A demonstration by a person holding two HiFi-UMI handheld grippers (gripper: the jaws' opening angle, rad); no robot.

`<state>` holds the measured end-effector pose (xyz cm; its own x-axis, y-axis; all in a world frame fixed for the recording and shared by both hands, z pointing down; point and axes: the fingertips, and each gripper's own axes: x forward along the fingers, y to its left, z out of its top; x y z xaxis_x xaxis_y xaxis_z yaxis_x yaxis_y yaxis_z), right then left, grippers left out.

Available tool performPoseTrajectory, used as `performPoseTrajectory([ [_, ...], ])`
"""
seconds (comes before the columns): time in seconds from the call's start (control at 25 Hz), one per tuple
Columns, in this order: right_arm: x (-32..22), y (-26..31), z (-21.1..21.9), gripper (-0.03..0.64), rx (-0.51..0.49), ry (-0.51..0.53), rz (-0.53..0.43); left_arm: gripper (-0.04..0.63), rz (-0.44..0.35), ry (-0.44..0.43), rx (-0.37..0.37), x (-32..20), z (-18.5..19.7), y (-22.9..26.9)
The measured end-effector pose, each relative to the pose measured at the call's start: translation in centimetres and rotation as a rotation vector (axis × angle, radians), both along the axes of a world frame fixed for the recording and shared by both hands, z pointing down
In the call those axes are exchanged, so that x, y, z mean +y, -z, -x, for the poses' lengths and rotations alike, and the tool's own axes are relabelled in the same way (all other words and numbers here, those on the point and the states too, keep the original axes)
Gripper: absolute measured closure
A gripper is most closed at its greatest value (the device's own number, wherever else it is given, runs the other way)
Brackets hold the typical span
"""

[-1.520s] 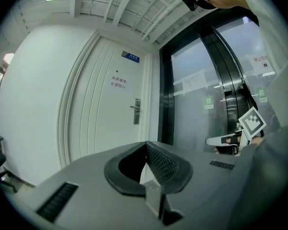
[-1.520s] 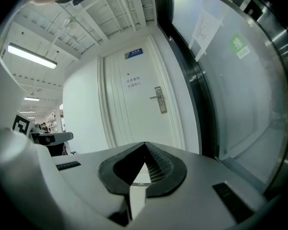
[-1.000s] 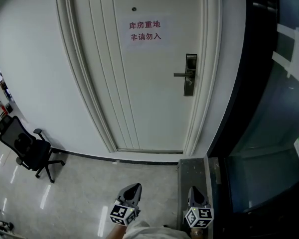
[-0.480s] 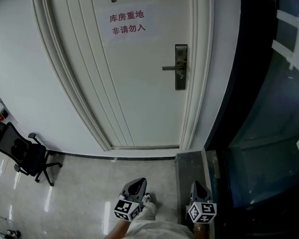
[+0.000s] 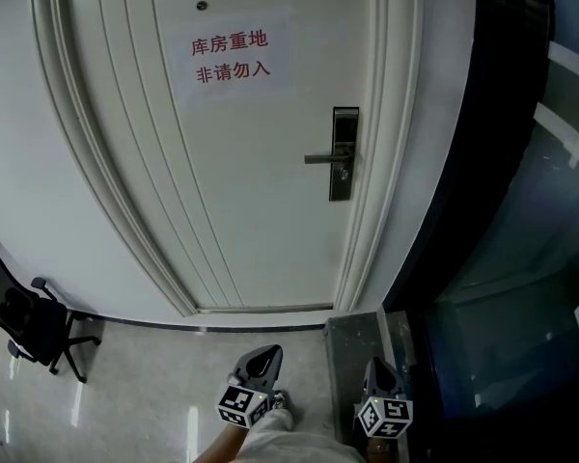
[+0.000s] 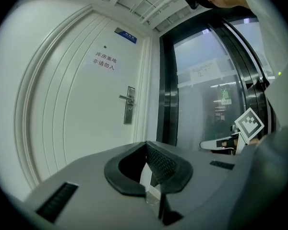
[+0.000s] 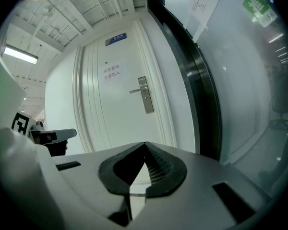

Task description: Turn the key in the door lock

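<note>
I find the left gripper (image 5: 258, 363) and right gripper (image 5: 377, 372) well below the door lock (image 5: 344, 152), apart from it. Both have jaws pressed together, gripping nothing.

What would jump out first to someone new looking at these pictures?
The white door fills the head view, with a paper sign in red characters near its top and a metal lock plate with lever handle at its right edge. A dark glass wall stands to the right, and a black office chair sits at lower left.
</note>
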<state>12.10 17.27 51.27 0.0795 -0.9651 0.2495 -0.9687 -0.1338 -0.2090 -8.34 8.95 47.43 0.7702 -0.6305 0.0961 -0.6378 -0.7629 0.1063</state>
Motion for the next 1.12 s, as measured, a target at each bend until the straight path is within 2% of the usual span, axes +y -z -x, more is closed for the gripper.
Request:
performPoseTrajectory([
  [0.2, -5.0, 0.9, -0.3, 0.615, 0.017, -0.037, -0.002, 0.589, -0.006, -0.04, 0.006, -5.8, -0.6, 0.6],
  [0.4, -9.6, 1.2, -0.2, 0.615, 0.026, -0.078, 0.0, 0.589, 0.022, -0.079, -0.005, -11.3, -0.7, 0.0],
  [0.68, -16.0, 1.4, 0.3, 0.615, 0.035, -0.119, -0.014, 0.589, -0.02, -0.112, 0.034, -18.3, -0.8, 1.0],
  [0.84, -18.6, 1.3, 1.3, 0.615, 0.039, -0.118, -0.012, 0.589, -0.025, -0.115, 0.033, -21.2, -0.1, 1.0],
  [1.0, -19.8, 0.3, 2.0, 0.615, 0.039, -0.11, 0.013, 0.589, 0.015, -0.102, 0.005, -23.3, 0.6, -0.6],
  [1.12, -20.3, -0.1, 1.5, 0.615, 0.034, -0.116, 0.032, 0.589, 0.018, -0.1, 0.023, -23.8, 0.6, -0.6],
])
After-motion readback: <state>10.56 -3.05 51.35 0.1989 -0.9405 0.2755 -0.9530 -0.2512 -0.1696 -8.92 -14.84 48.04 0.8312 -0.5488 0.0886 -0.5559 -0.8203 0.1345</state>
